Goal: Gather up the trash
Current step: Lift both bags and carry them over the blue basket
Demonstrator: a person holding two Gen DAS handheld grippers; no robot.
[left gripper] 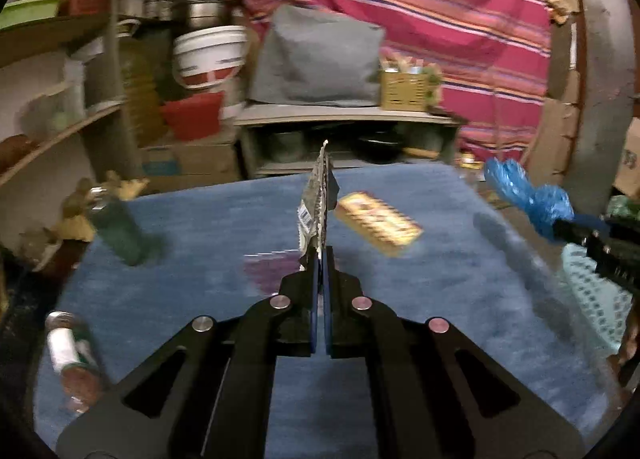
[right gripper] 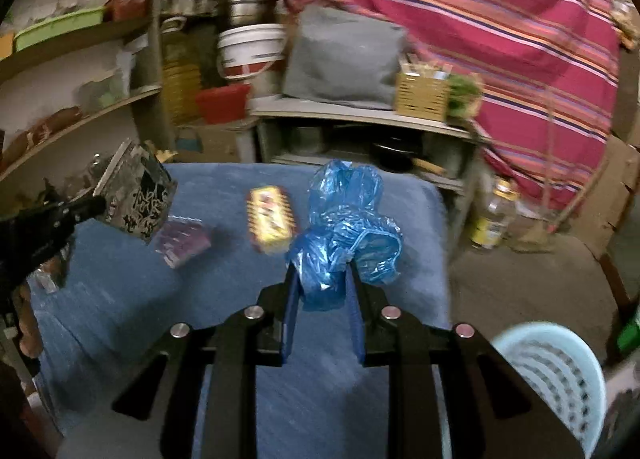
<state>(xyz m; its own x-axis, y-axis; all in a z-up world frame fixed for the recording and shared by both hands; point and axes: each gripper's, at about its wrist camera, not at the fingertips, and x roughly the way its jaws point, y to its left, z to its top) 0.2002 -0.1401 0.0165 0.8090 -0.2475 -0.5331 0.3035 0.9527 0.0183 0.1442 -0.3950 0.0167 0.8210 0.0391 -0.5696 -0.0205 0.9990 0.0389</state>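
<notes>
While the left tongs [left gripper: 321, 255] pinch a silvery wrapper [left gripper: 316, 199], the right tongs [right gripper: 322, 279] clamp a blue bag [right gripper: 348, 231].

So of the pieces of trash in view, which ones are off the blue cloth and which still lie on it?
The silver wrapper in the left gripper and the blue plastic bag in the right gripper are lifted; the yellow packet and purple packet lie flat.

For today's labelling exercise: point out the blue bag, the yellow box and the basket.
blue bag [right gripper: 346, 235], right wrist view, crumpled middle.
yellow box [right gripper: 270, 219], right wrist view, top face.
basket [right gripper: 556, 375], right wrist view, slotted wall.
</notes>
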